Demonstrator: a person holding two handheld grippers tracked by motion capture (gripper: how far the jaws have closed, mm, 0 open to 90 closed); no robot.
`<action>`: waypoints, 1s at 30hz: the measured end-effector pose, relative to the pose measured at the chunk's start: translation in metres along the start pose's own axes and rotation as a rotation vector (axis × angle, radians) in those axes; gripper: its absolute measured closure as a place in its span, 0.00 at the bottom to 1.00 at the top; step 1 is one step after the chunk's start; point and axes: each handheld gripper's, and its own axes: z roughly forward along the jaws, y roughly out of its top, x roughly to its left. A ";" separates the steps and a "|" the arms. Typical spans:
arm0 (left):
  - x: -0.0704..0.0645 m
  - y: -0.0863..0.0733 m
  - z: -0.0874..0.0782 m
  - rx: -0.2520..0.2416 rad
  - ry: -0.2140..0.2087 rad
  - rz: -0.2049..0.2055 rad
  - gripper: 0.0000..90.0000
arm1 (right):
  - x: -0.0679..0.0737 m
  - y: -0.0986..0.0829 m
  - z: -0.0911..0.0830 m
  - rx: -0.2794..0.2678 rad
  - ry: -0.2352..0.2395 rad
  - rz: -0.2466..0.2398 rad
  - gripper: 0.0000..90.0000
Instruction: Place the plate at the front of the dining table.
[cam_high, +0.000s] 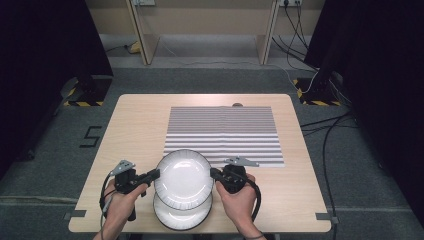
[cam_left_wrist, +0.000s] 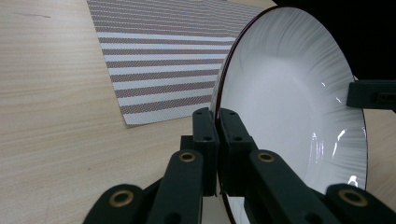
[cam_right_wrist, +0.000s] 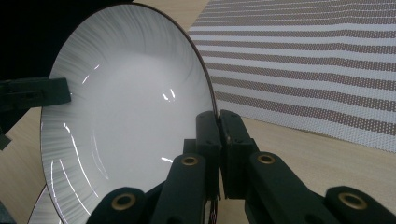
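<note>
Nearest the person: a second plate (cam_high: 181, 216) lies flat on the table (cam_high: 140, 125), below both hand-held grippers and partly under the lifted one.

Above it, the top plate (cam_high: 183, 179) is carried between the two hand-held grippers. Left hand-held gripper (cam_high: 154, 175) is clamped on the plate's left rim; in the left gripper view (cam_left_wrist: 217, 122) the jaws stand closed with the rim edge pinched between them. Right hand-held gripper (cam_high: 215, 174) does the same on the opposite rim; in the right gripper view (cam_right_wrist: 218, 123) the jaws are closed on the rim as well.

Why held so, as a judgement: two pinches on opposite edges keep a smooth, wide plate (cam_left_wrist: 289, 107) from swinging or slipping, which one thin rim grip could not. Lifting it off the lower plate looks like unstacking.

Orientation: the plate (cam_right_wrist: 126, 116) is round, so no long axis; the line between the grips runs left to right across the person. Eating face up toward the high camera, roughly level; exact tilt hard to tell.

Beyond both hand-held grippers: a striped mat (cam_high: 223, 135) lies flat on the table, its near edge just past the plate. Likely the landing spot.
</note>
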 end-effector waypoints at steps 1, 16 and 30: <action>0.000 0.000 0.000 -0.001 -0.001 -0.001 0.96 | 0.000 0.000 0.000 -0.001 0.001 -0.003 0.97; 0.000 0.006 0.001 -0.011 -0.006 -0.003 0.96 | 0.000 0.005 -0.002 -0.018 -0.003 0.001 0.98; -0.002 0.014 0.005 -0.019 -0.008 0.003 0.96 | -0.002 0.011 -0.005 -0.039 -0.013 0.000 0.98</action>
